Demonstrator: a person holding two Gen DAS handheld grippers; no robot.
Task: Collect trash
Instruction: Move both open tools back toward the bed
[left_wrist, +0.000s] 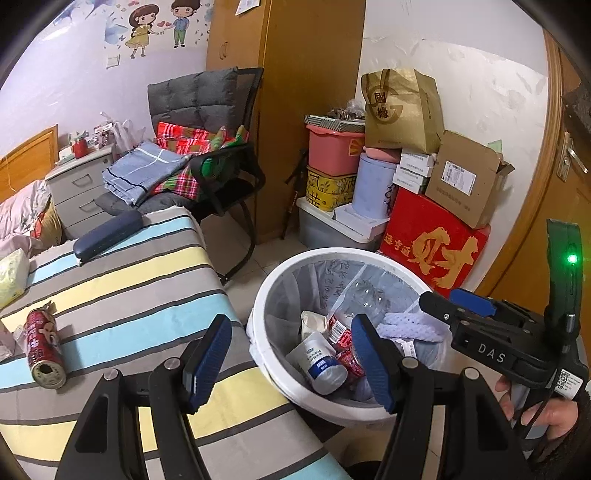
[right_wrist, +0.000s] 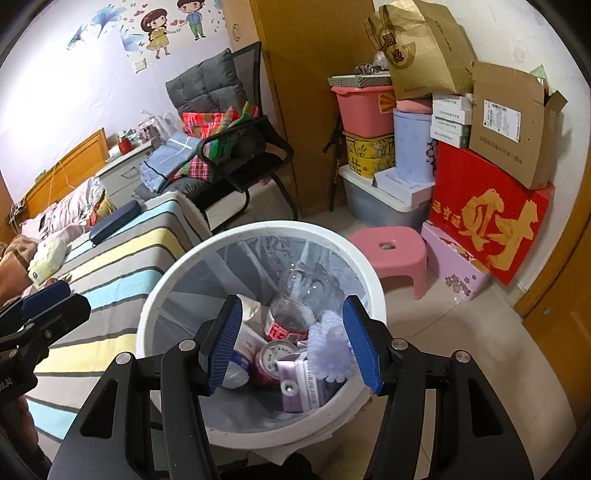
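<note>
Lying flat, red can, mouth camera-ward

The left tongs stand open with nothing between their blue pads, one pad over the striped bed, the other over the white trash bin beside the bed's corner. Inside the lined bin lie a white bottle with a blue label, a red-labelled clear bottle, crumpled paper and a pale purple knitted piece. On the bed a red can lies on its side, open end toward the camera, well apart from a dark blue case farther back. At the right edge a hand holds the right tongs over the bin's far rim, jaws parted and empty
</note>
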